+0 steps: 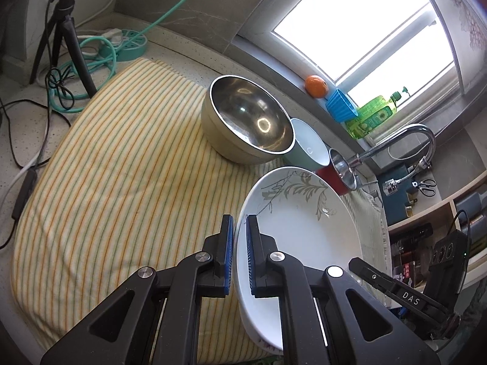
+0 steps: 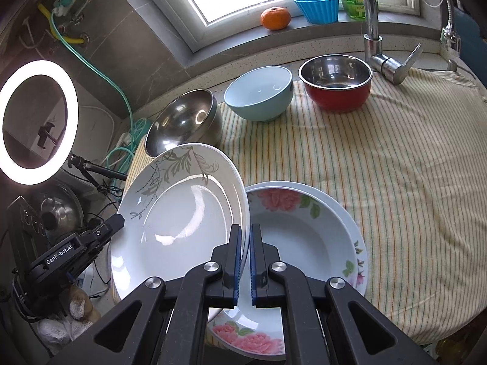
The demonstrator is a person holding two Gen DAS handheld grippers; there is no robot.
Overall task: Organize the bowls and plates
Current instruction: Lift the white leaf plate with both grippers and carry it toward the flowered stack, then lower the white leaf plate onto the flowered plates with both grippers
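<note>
A white plate with a grey leaf pattern (image 1: 304, 228) (image 2: 182, 213) is held tilted between both grippers above the striped towel (image 1: 121, 167). My left gripper (image 1: 239, 222) is shut on its left rim. My right gripper (image 2: 246, 231) is shut on the opposite rim, and the leaf plate's edge overlaps a flowered plate (image 2: 304, 243) lying on the towel. At the back stand a steel bowl (image 1: 249, 118) (image 2: 182, 121), a pale blue bowl (image 2: 258, 91) (image 1: 307, 146) and a red bowl with a steel inside (image 2: 334, 85).
A faucet (image 2: 373, 15) rises behind the red bowl. On the windowsill sit an orange (image 2: 275, 18), a blue cup (image 2: 318, 7) and a green bottle (image 1: 374, 115). A ring light (image 2: 36, 121), tripod (image 1: 64, 36) and teal cables (image 1: 100, 51) crowd the left corner.
</note>
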